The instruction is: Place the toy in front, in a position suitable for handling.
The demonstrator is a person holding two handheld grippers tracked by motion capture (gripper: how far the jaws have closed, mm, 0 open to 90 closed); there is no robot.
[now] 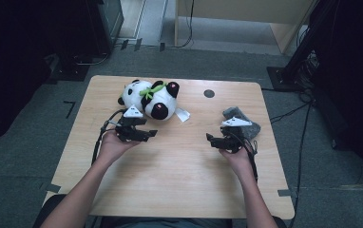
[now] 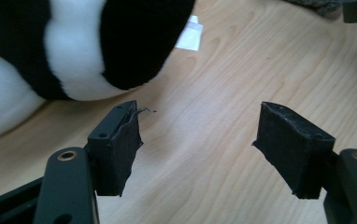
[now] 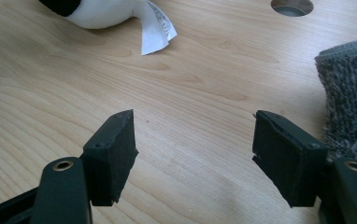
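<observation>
High view: plush panda [image 1: 151, 99] lying at far left of wooden surface [image 1: 179, 180], just beyond left gripper [image 1: 150, 134]; grey cloth [image 1: 246, 124] beside right gripper [image 1: 210, 138]. Left gripper view: fingers [image 2: 123, 147] apart, empty, panda close ahead. Right gripper view: fingers [image 3: 113, 154] apart, empty, cloth [image 3: 352, 102] alongside.

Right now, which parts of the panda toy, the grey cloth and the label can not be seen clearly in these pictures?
- Panda plush: in the high view its face is too small to read; in the left gripper view the top and left edges cut it off.
- Grey fuzzy cloth: in the high view the right tool and its grey plate cover part of it; in the right gripper view the right edge cuts it off.
- White label: its print is too blurred to read.
</observation>
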